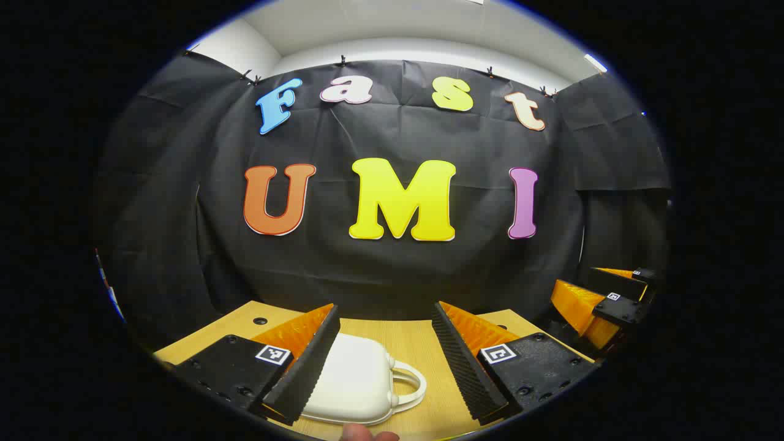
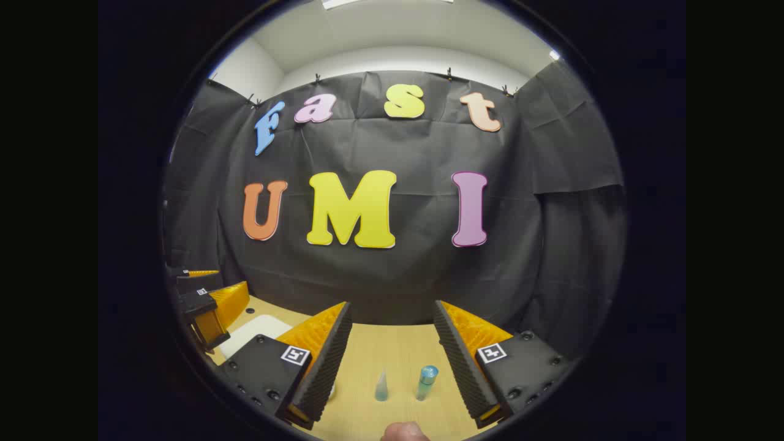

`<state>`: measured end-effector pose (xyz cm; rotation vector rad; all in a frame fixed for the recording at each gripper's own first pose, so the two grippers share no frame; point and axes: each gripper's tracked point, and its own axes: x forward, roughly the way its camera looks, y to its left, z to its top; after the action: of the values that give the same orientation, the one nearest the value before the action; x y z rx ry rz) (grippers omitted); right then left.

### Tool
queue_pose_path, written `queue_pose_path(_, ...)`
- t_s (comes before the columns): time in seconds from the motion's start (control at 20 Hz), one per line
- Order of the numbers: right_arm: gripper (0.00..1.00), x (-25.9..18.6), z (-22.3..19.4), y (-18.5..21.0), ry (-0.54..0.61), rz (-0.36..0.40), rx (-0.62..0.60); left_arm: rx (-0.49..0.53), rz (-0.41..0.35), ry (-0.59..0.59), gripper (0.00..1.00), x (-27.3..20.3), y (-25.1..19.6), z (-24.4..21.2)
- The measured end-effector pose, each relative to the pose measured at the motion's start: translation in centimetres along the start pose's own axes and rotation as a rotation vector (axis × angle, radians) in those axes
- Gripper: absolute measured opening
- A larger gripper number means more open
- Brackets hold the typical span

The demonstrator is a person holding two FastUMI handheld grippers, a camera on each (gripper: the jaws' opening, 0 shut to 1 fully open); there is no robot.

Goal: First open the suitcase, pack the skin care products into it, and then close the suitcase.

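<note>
The closed white suitcase (image 1: pixel 352 380) was seen lying flat just ahead of the left gripper (image 1: pixel 384 355), whose jaws were spread wide, handle (image 1: pixel 409 383) toward the right jaw, while the right gripper (image 2: pixel 392 355), equally spread, was faced by two small bottles (image 2: pixel 404 384).

suitcase (image 1: pixel 352 380) left of bottles (image 2: pixel 427 381)

A recording booth: black cloth wall (image 1: pixel 392 269) clipped up behind a wooden table (image 2: pixel 392 349).

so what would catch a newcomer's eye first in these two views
Probably the white suitcase, lying closed on the wooden table with its handle to the right, between the open jaws of the left gripper in the left gripper view. Next, in the right gripper view, two small skin care bottles stand upright side by side on the table, between the open jaws of the right gripper.
</note>
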<state>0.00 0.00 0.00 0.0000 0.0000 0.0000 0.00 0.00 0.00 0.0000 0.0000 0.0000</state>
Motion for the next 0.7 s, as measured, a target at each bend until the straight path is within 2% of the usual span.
queue_pose_path(0.5, 0.81, -0.3, -0.3, -1.9, 0.009, -0.008, 0.019, 0.005, -0.01, 0.002, 0.96, -0.2, -1.7, -0.1)
queue_pose_path(0.7, 0.81, -0.6, -0.4, -2.3, 0.019, -0.023, 0.036, 0.025, 0.014, 0.007, 0.97, -0.2, -1.5, -0.3)
